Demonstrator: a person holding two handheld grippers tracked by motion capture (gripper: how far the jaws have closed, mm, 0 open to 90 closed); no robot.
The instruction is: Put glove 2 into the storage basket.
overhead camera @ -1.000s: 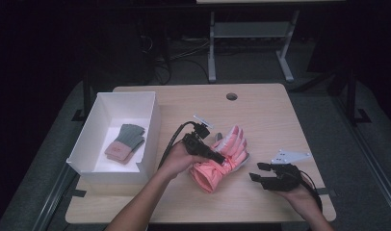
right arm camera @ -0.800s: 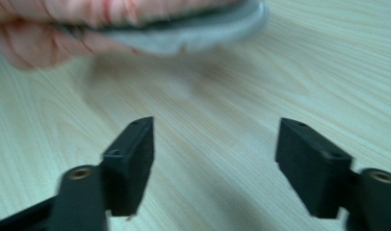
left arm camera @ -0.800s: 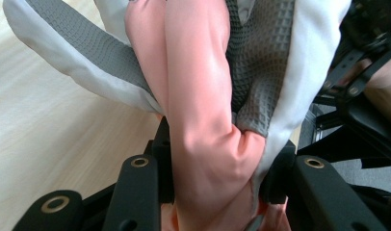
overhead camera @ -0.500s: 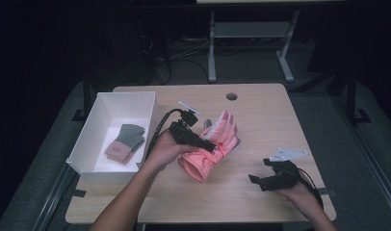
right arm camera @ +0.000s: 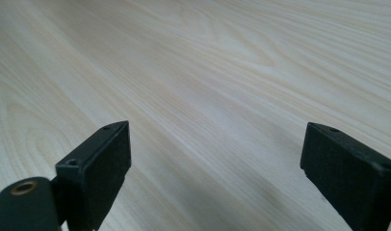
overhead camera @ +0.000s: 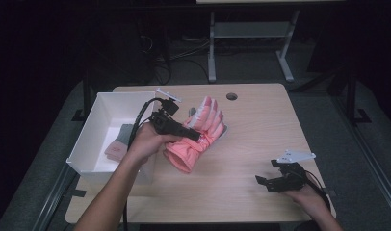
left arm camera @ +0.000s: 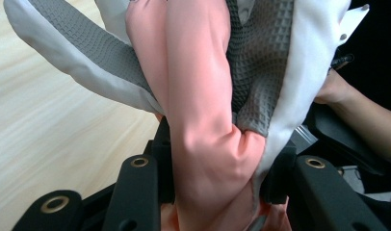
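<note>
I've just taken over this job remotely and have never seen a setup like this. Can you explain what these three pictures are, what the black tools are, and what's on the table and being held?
There is no robot arm here: a person holds a hand-held tool with two black jaws, a pair of tongs, in each hand.

The high view looks down on the wooden table from above the person's side. The other two pictures come from small cameras that ride on the tongs and look along their jaws.

The left tongs are clamped on a pink glove with grey and white parts, held lifted off the table; its own camera shows the fabric squeezed between the jaws.

The right tongs sit low near the table's right front. Their jaws have just been opening and stand wide apart with nothing between them.

At the left stands a white box with another glove lying inside.
</note>
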